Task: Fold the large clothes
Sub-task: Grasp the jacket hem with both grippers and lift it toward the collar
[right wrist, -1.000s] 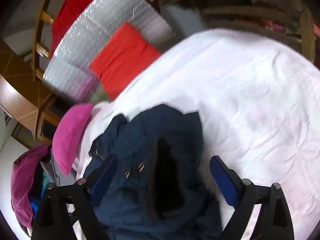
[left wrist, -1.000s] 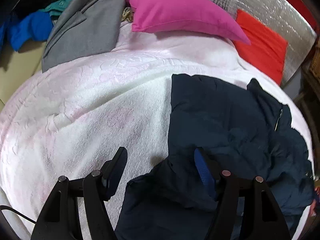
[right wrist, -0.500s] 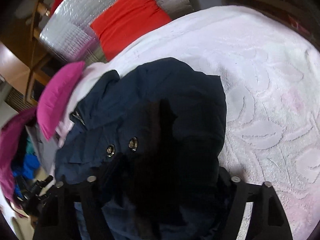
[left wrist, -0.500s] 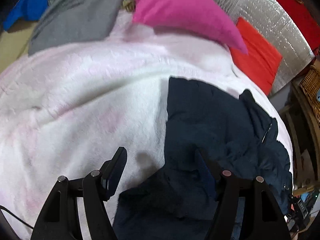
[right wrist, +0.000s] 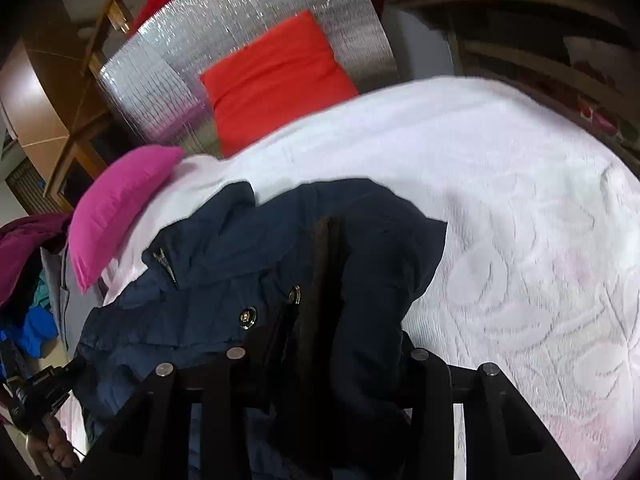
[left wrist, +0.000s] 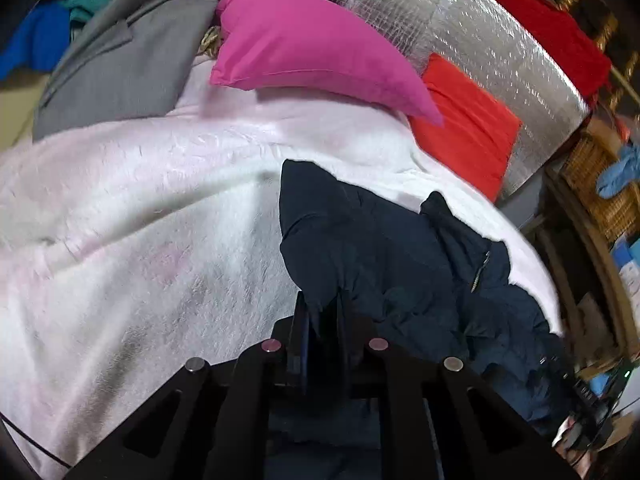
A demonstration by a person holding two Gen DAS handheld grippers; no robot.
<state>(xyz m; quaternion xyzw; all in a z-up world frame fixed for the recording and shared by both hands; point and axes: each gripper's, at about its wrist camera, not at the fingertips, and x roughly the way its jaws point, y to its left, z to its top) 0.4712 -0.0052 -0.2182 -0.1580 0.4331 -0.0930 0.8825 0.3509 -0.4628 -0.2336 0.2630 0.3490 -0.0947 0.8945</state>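
We see a dark navy jacket [left wrist: 384, 264] lying rumpled on a white bedspread [left wrist: 140, 240], in the lower centre and right of the left wrist view and the lower left and centre of the right wrist view. Our left tongs [left wrist: 320, 320], low in the frame, are clenched on a fold of the jacket's edge. Our right tongs [right wrist: 340, 344] are closing, with a thick bunch of jacket fabric between them near two brass snaps [right wrist: 247, 317]. To do this step well, we should secure both pinches on single matching edges, then lift evenly so the cloth hangs flat instead of bunching. The right fingertips are buried in dark cloth, so we cannot tell whether they press yet. A pink pillow [left wrist: 316, 52] sits at the upper centre; the jacket's lower part is cut off.
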